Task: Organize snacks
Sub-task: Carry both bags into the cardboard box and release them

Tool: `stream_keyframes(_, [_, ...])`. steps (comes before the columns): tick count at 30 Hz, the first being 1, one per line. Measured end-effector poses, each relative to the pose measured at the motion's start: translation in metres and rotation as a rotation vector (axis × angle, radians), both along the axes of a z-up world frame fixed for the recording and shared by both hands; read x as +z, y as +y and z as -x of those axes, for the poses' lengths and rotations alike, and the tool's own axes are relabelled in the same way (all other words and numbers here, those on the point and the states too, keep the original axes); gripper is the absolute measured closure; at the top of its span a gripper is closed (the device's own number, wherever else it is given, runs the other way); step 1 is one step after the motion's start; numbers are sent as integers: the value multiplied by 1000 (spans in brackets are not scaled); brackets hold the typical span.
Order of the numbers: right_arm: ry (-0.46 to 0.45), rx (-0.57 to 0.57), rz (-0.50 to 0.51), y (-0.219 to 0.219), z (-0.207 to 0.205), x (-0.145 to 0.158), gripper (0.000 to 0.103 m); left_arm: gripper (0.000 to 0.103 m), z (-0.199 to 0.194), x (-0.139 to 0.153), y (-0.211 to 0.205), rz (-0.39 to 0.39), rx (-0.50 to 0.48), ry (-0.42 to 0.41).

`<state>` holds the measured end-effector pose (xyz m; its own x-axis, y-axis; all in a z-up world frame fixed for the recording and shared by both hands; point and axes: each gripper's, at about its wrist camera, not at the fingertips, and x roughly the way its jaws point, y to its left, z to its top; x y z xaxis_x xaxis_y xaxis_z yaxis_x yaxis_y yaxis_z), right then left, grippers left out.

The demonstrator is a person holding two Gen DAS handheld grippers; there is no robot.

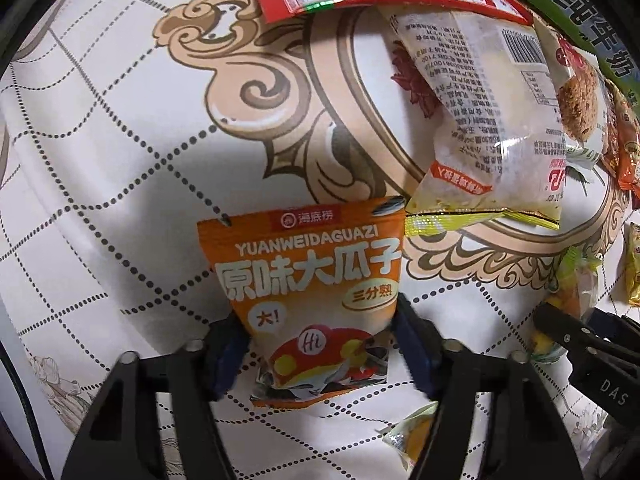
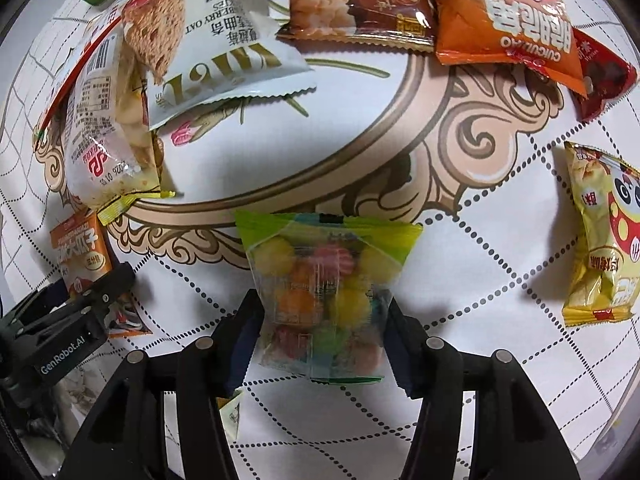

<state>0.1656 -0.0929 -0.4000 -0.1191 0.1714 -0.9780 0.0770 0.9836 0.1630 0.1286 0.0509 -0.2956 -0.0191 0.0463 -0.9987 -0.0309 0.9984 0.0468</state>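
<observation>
The left hand-held gripper [image 1: 318, 356] is partly closed, its blue pads pressing both sides of an orange sunflower seed packet [image 1: 308, 280] printed "YUANWEIDAGUAZI". The right hand-held gripper [image 2: 322, 332] likewise clamps a clear candy bag [image 2: 324, 280] full of coloured sweets, with a green top seam. Both packets sit low over the patterned tabletop [image 1: 120, 140], near its middle. Bare cloth lies left of the seed packet and right of the candy bag. Farther back lie other snacks: a white cookie packet [image 2: 224, 48] reading "BERRY OAT", an orange chip bag [image 2: 508, 20] marked "CUICUILAO", and a yellow packet [image 2: 600, 236] alone on the right.
</observation>
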Motion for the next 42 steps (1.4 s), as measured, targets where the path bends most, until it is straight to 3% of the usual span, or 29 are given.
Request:
stream_keyframes(3, [-9, -3, 15, 2, -1, 3, 49, 48, 6, 5, -1, -8, -5, -17])
stream_keyframes(12, [-39, -19, -20, -22, 18, 26, 51, 52, 18, 29, -12, 4, -44, -40])
stream_keyframes(23, [-157, -21, -145, -54, 19, 119, 51, 52, 12, 127, -42, 138, -111, -175])
stream_keyframes(30, [-301, -59, -203, -99, -21, 206, 51, 52, -52, 206, -87, 234, -172, -310])
stream_keyframes(35, [-410, -110, -166, -121, -81, 252, 51, 52, -126, 233, -118, 237, -208, -342])
stream_keyframes(38, [-437, -136, -116, -140, -129, 260, 51, 52, -170, 237, -130, 203, -222, -340])
stream_keyframes(42, [-424, -159, -54, -164, -200, 248, 51, 52, -228, 229, -141, 157, -226, -306])
